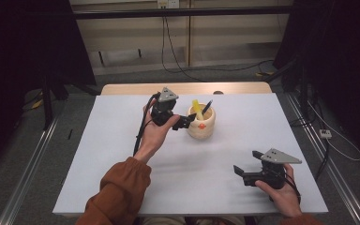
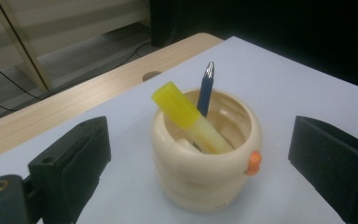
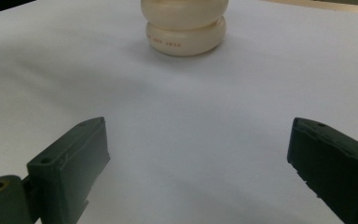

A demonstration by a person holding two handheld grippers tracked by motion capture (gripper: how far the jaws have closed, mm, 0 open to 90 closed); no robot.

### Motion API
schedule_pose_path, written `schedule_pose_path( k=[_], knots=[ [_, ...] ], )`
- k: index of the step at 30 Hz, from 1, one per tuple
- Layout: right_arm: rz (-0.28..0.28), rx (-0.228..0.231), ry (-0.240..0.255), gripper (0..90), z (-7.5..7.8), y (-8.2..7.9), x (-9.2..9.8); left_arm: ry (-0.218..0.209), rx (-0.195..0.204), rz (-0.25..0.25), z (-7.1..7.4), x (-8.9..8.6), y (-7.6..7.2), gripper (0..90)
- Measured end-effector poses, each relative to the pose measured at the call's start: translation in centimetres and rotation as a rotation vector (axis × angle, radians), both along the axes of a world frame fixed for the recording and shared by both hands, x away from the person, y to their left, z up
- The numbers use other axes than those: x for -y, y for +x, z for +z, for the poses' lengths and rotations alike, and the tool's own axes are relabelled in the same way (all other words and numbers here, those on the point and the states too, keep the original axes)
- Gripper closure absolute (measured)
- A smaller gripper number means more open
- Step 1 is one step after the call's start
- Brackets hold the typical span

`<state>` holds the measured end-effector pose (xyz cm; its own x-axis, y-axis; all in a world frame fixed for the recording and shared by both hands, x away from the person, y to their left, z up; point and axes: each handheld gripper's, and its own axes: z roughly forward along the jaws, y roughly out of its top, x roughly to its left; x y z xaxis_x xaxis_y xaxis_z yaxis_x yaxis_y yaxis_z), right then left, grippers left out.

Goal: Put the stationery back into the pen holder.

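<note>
A cream round pot [image 1: 202, 126] stands on the white table top [image 1: 122, 140], a little behind its middle. In it lean a yellow highlighter [image 1: 197, 108] and a dark blue pen [image 1: 207, 106]. An orange knob [image 2: 253, 162] sticks out of the pot's side. My left gripper [image 1: 183, 122] is open at the pot's left side. In the left gripper view its jaws stand wide apart on either side of the pot [image 2: 205, 163], not touching it, with the highlighter [image 2: 186, 116] and pen [image 2: 205, 93] above. My right gripper [image 1: 247, 162] is open and empty near the front right, pointing at the pot [image 3: 185, 28].
A strip of bare wooden table edge [image 1: 187, 88] with a round hole [image 1: 218, 92] runs behind the white sheet. Black stands and cables lie on the floor around the table. Broad white surface [image 3: 191, 107] lies between the right gripper and the pot.
</note>
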<state>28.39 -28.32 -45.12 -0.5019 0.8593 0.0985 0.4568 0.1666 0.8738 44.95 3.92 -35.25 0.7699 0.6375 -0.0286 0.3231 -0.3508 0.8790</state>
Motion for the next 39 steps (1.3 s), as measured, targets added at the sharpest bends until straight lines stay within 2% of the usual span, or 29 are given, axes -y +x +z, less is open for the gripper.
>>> schedule_pose_path(
  k=[5, 9, 22, 25, 28, 33, 35, 39],
  knots=[
    [0.009, -0.001, -0.007, 4.7, 0.0, 0.2, -0.3, 0.021, 0.004, 0.002, 0.5, -0.7, -0.8, 5.5],
    [0.011, -0.003, -0.007, 4.7, -0.1, 0.3, -0.3, 0.021, 0.007, -0.005, 0.6, -1.1, -1.4, 5.5],
    [0.010, 0.001, -0.005, 4.7, -0.1, 0.1, -0.2, 0.031, 0.016, -0.005, 0.0, -2.4, -2.6, 5.5],
    [0.008, -0.002, -0.007, 4.7, -0.1, 0.0, -0.2, 0.028, 0.015, -0.001, 0.0, -2.9, -2.9, 5.5],
    [0.006, 0.001, -0.007, 4.7, -0.1, -0.1, 0.0, 0.001, 0.008, -0.006, -0.1, -3.6, -3.2, 5.3],
    [-0.002, -0.002, -0.008, 4.7, -0.1, -0.3, 0.1, 0.009, 0.005, 0.009, -0.5, -4.6, -3.9, 5.4],
    [-0.003, -0.002, -0.009, 4.6, -0.1, -0.3, 0.1, 0.007, 0.018, 0.039, -0.7, -5.1, -4.1, 5.7],
    [-0.003, -0.004, -0.010, 4.6, -0.1, -0.3, 0.1, 0.001, 0.003, 0.046, -0.9, -6.2, -4.4, 5.9]
  ],
)
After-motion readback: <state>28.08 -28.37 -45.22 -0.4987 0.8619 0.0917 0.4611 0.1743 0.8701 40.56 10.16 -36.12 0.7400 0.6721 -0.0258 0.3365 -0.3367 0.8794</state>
